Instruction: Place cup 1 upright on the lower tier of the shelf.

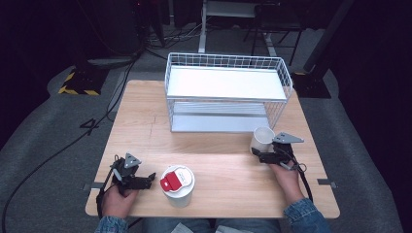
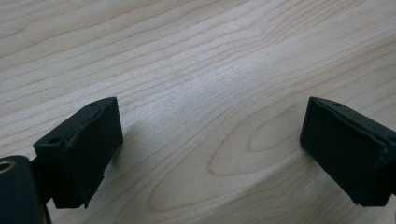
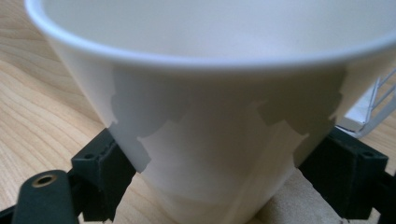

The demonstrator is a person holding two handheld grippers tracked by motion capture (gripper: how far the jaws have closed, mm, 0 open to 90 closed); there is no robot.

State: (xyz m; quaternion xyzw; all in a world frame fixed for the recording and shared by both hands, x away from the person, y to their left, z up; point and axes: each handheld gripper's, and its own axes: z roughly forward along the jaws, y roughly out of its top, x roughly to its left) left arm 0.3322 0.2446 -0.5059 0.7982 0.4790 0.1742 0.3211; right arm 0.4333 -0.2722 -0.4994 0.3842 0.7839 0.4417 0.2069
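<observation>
Right gripper: hand low at right, pointing left, jaws clasping white cup near the wire rack | Left gripper: resting near-left, jaws wide, empty, beside lidded cup

A plain white open paper cup stands between the 2 black jaws, on the light wooden table.

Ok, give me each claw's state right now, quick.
Left claw: open, nothing between its jaws, over bare table.
Right claw: jaws on both sides of the white cup, apparently gripping it.
</observation>
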